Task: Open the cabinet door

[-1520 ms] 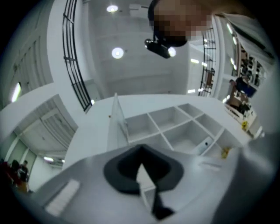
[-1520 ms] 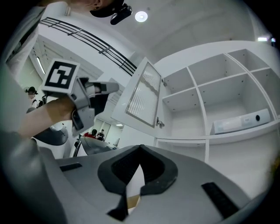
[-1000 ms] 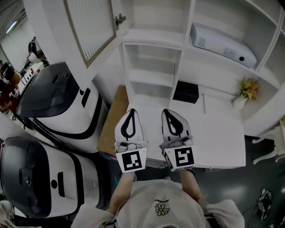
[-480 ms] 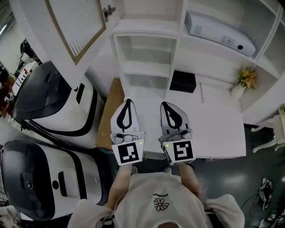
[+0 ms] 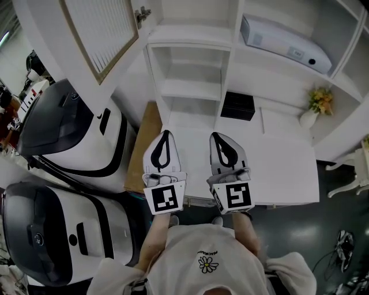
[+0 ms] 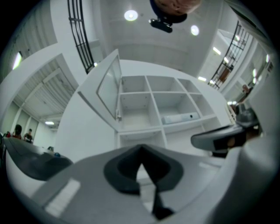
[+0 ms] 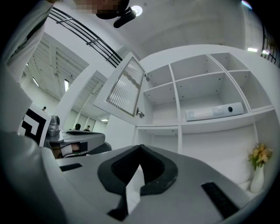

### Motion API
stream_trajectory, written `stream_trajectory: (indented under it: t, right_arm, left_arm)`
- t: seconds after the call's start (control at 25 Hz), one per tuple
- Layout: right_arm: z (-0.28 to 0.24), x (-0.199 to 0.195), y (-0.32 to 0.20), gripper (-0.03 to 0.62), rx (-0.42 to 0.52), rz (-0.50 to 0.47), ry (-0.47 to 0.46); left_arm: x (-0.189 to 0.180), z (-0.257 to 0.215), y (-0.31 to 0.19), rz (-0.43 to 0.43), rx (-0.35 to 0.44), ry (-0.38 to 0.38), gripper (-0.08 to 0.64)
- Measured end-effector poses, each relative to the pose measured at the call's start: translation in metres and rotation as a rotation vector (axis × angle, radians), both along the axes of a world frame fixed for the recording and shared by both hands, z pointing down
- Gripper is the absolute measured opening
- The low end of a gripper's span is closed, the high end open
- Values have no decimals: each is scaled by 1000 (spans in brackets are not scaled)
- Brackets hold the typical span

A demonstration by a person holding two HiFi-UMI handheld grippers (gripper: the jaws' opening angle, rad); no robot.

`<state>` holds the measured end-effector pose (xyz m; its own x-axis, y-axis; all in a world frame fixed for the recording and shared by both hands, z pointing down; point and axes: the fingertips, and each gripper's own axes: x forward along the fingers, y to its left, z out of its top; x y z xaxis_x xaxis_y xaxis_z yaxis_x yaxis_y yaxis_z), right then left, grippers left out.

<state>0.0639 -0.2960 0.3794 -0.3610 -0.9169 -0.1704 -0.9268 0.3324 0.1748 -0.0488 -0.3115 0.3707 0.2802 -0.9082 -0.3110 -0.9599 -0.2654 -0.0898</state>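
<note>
The white cabinet door with a ribbed glass panel stands swung open to the left of the shelf unit, with its small metal handle at the free edge. The door also shows in the left gripper view and the right gripper view. My left gripper and right gripper hang side by side over the white desk, well below the door and touching nothing. Both are shut and empty, and their tips meet in the left gripper view and the right gripper view.
A white box-shaped device lies on a shelf and a black box sits on the desk's back. A vase of flowers stands at the right. Two large black-and-white machines and a wooden board crowd the left.
The head camera has shifted a little, so the cabinet sits slightly further left in view. Both grippers have stayed in place and shut, and the door has not moved.
</note>
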Motion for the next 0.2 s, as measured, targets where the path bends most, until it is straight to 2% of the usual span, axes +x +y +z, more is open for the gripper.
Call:
stream_trajectory:
  t: [0.2]
  right_arm:
    - [6, 5, 0, 0, -24, 12, 11]
  left_arm:
    - [-5, 8, 0, -11, -30, 2, 5]
